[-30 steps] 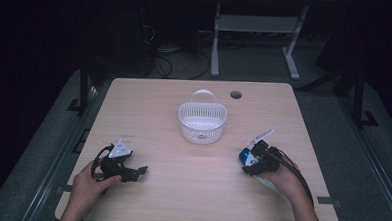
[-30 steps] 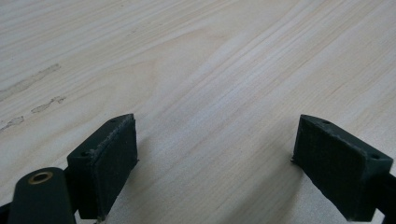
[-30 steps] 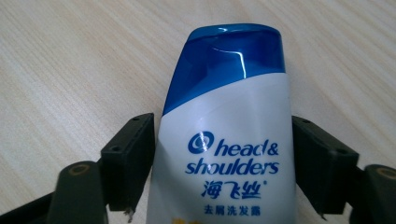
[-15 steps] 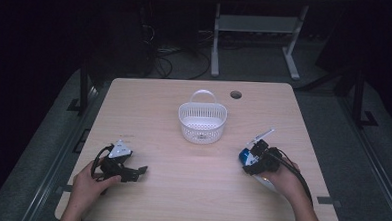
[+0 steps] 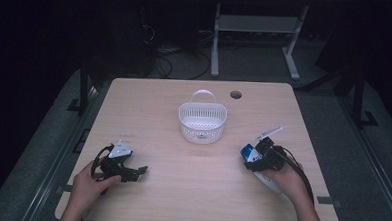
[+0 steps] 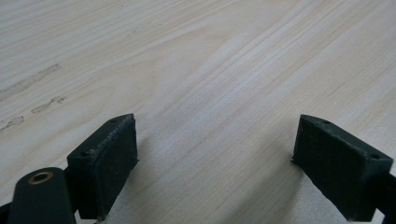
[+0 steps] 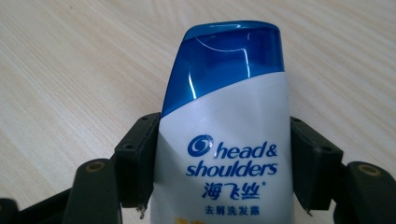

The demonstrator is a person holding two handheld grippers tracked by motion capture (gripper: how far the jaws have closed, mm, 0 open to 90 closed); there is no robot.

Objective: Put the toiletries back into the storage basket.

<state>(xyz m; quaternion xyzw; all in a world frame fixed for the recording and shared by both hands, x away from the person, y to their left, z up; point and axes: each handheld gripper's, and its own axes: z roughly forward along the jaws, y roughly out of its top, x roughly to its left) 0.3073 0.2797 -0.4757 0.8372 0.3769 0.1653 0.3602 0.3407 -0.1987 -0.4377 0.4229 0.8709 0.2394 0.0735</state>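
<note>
Shampoo bottle (image 7: pixel 226 140) sat clamped between the right gripper (image 5: pixel 260 156)'s jaws, low over the worktop (image 5: pixel 200 191) near its right edge, not yet in the white basket (image 5: pixel 202 122) at centre. Left gripper (image 5: pixel 124 168) rested near left, jaws wide apart and empty.

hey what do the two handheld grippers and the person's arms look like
Both grippers, the left gripper and right gripper, have black bodies and blocky black jaws with brass-coloured pivot fittings. The left carries a grey three-cornered plate; a black cable trails from the right. The forearms are bare, no sleeves.
</note>
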